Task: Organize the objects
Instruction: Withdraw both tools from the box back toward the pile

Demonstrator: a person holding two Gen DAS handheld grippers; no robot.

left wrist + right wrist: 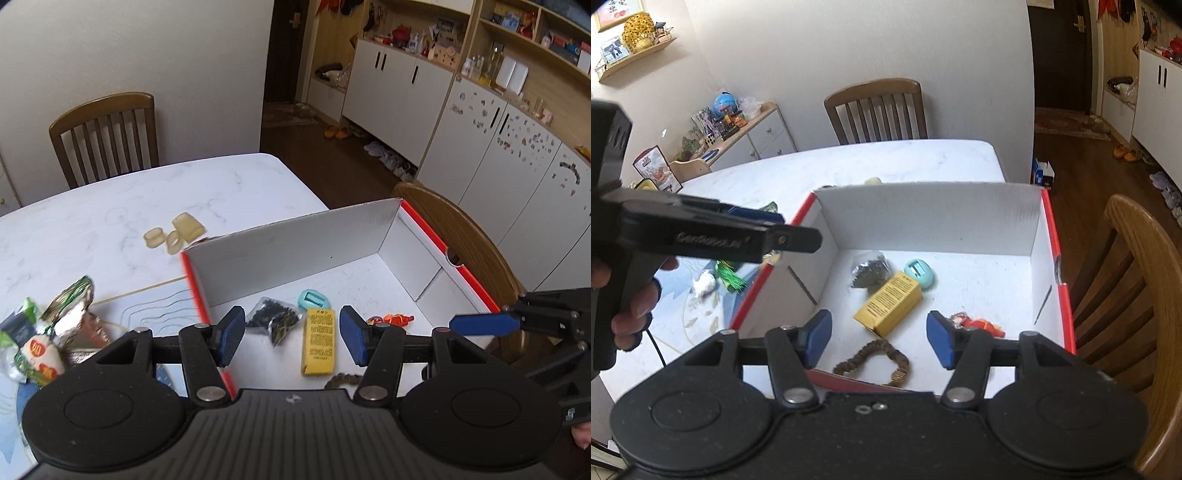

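Both my grippers hang over the white box [923, 218] with the red rim, and both are released with nothing between the pads: the left gripper [291, 338] above the near left part of the floor, the right gripper [879, 339] above the near edge. I judge that they are apart like this because each has nothing left to carry here.

Nearest in the box lies the brown braided loop [875, 360], then the yellow carton [890, 304] on its side, with the orange toy [979, 325] to its right. Behind it are the bag of dark bits [868, 273] and the teal oval [921, 273].

Outside, on the table [92, 221] left of the box, snack packets [33, 343] and, farther off, pale rubbery pieces [177, 232] remain to collect.
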